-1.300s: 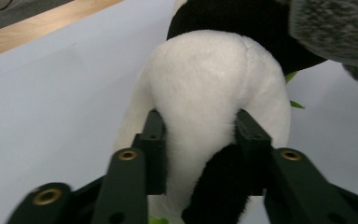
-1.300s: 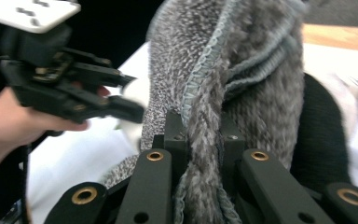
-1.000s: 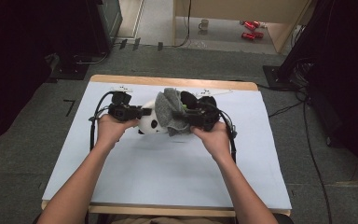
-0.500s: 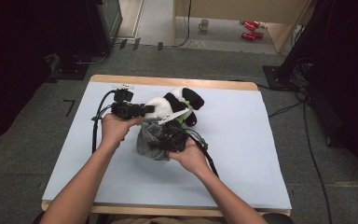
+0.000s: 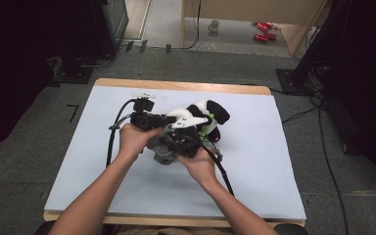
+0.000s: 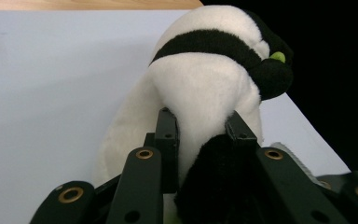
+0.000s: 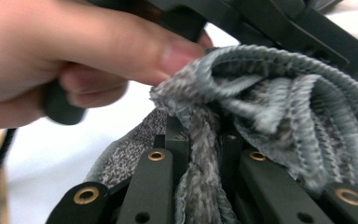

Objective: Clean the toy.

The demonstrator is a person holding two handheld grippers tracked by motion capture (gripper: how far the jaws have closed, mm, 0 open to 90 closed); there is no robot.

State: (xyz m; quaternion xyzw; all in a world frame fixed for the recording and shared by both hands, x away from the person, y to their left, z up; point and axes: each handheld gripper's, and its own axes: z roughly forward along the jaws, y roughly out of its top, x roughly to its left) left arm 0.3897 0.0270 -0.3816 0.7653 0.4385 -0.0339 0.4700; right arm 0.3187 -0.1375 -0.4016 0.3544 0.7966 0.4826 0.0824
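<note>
A black-and-white panda plush (image 5: 209, 113) lies on the pale blue mat (image 5: 274, 161). My left gripper (image 5: 164, 120) comes at it from the left. In the left gripper view its jaws are shut on the panda plush (image 6: 205, 70), and the left gripper (image 6: 203, 135) pinches white and black fur. Just in front, my right gripper (image 5: 174, 144) holds a grey knitted cloth (image 5: 157, 151). In the right gripper view the right gripper (image 7: 200, 135) is shut on a fold of the grey knitted cloth (image 7: 279, 107), close under the left hand (image 7: 74, 51).
The mat covers a wooden table (image 5: 186, 86). Cables (image 5: 223, 171) trail from both grippers across the mat. On the floor beyond the table stand a mug (image 5: 215, 24) and red objects (image 5: 262, 30). Dark equipment flanks both sides.
The right gripper has pulled the grey cloth off the panda, moving from its right side to the near left and lower. The panda is now uncovered. The left hand shifted slightly right.
</note>
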